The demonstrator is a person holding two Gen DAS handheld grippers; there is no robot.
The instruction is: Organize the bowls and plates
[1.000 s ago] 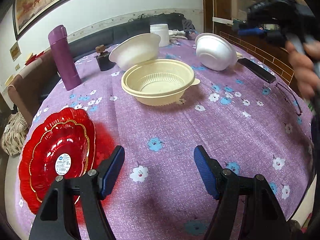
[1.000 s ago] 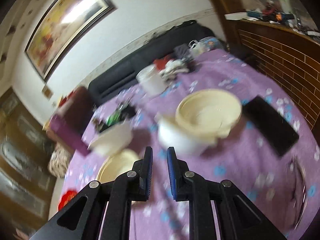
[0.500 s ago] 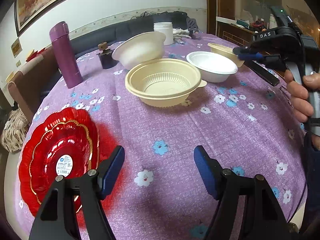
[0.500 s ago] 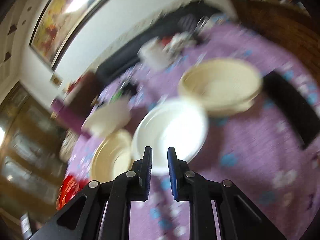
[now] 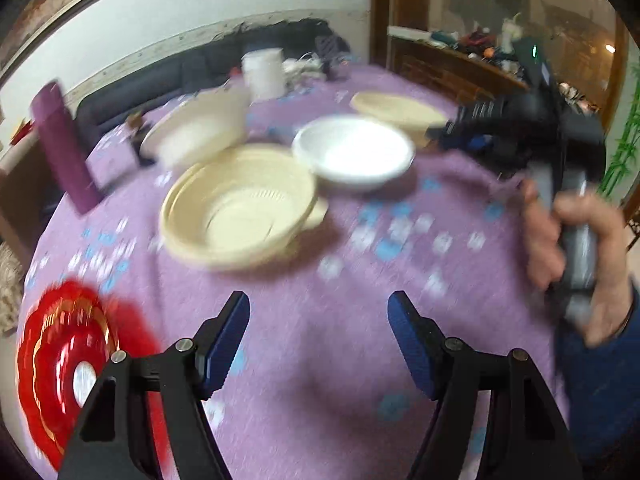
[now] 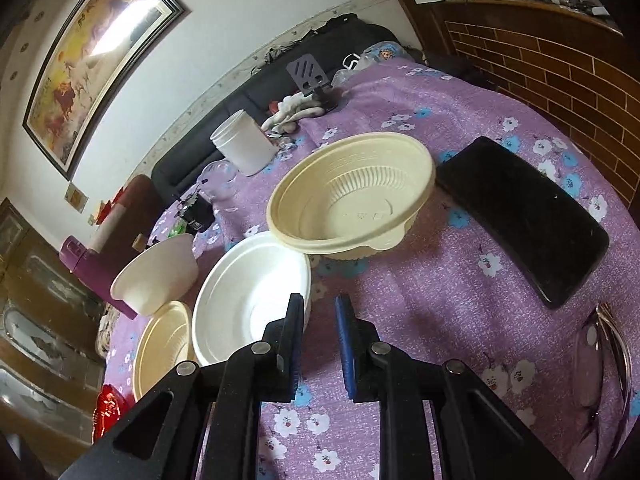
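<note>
Right gripper: jaws nearly together with only a narrow gap, nothing between them; the left pad sits against the outer rim of the white bowl without pinching it.
Left gripper: jaws standing wide, empty, held above bare tablecloth between the red plates and the cream bowl.
White bowl: upright on the cloth, just in front of the right gripper and touching the far cream bowl's rim. Looks like thin foam or plastic; judged very light, slightly flexible, easily dented. Best hold: a shallow pinch across the near rim, one pad inside and one outside.
Far cream bowl: upright, ribbed inside, with a small lip tab at the rim. Judged light, stiffer than the white one, smooth and likely slippery; the rim or tab is the natural hold.
Near cream bowl: same pattern, upright, nearest the left gripper; a probable nesting partner for its twin.
Tilted white bowl: leaning on its side beside the purple flask; likely to rock if nudged.
Red plates: stacked at the table edge, glossy and scalloped; judged rigid, brittle plastic, best taken by the rim.
Black case: flat on the cloth to the right, clear of the bowls.
</note>
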